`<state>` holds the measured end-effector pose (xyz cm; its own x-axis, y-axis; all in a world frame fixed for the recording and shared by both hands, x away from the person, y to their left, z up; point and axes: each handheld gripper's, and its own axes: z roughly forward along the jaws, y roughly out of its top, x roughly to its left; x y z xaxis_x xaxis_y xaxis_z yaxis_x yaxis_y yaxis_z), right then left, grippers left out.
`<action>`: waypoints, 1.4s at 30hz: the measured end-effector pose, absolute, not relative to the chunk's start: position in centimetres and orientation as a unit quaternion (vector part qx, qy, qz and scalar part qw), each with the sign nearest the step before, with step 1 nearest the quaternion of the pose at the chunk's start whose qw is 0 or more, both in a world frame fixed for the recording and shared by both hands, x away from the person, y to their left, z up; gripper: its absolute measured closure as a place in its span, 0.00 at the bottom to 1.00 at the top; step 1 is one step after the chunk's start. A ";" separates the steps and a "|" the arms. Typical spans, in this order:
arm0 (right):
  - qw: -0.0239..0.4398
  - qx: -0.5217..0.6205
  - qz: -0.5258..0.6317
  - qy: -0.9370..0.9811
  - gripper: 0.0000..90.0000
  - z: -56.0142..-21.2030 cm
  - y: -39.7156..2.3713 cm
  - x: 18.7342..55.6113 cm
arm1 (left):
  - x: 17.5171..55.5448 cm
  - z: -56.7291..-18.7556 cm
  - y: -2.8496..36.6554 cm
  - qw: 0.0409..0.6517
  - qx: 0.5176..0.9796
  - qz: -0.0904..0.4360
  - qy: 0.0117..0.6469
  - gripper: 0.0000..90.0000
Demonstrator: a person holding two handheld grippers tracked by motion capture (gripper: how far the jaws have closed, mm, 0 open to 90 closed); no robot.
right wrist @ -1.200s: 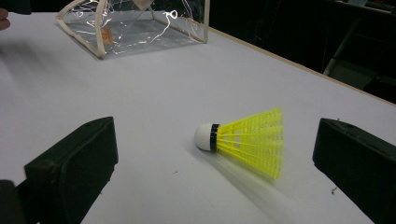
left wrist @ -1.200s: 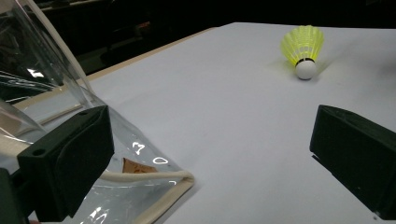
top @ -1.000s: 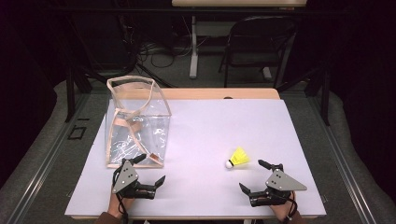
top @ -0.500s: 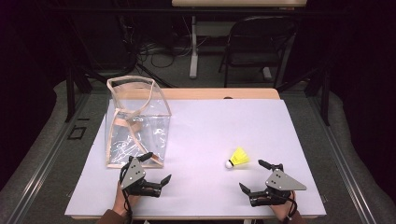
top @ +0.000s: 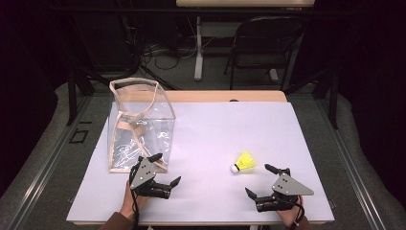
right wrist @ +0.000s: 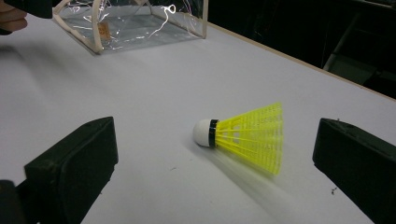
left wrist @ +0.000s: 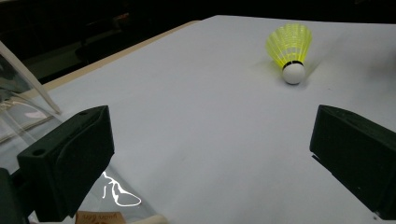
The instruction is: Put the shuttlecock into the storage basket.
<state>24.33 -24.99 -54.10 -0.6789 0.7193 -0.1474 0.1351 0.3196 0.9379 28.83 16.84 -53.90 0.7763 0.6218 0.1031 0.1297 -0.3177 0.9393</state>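
Both tongs, the left gripper (top: 163, 171) and the right gripper (top: 260, 180), are wide open and empty, and the shuttlecock (top: 243, 162) on the table (top: 215, 124) near the right one looks very light with fragile skirt, so hold its white cork.

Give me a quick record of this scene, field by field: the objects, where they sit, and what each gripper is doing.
surface: white table
shuttlecock: yellow, white tip, lying on its side, right of centre
bag: clear plastic with tan trim, standing open at the left
left gripper: open, holding nothing, just in front of the bag
right gripper: open, holding nothing, near the shuttlecock, not touching it
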 end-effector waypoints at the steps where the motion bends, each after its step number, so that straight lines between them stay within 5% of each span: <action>1: 0.286 0.281 0.511 0.760 0.00 -54.1 -25.0 24.3 | 28.8 -53.9 16.8 0.532 0.778 0.231 0.241 0.00; 42: 0.284 0.284 0.508 0.762 0.00 -54.1 -25.0 24.4 | 30.6 -53.2 12.9 0.550 0.781 0.215 0.205 0.00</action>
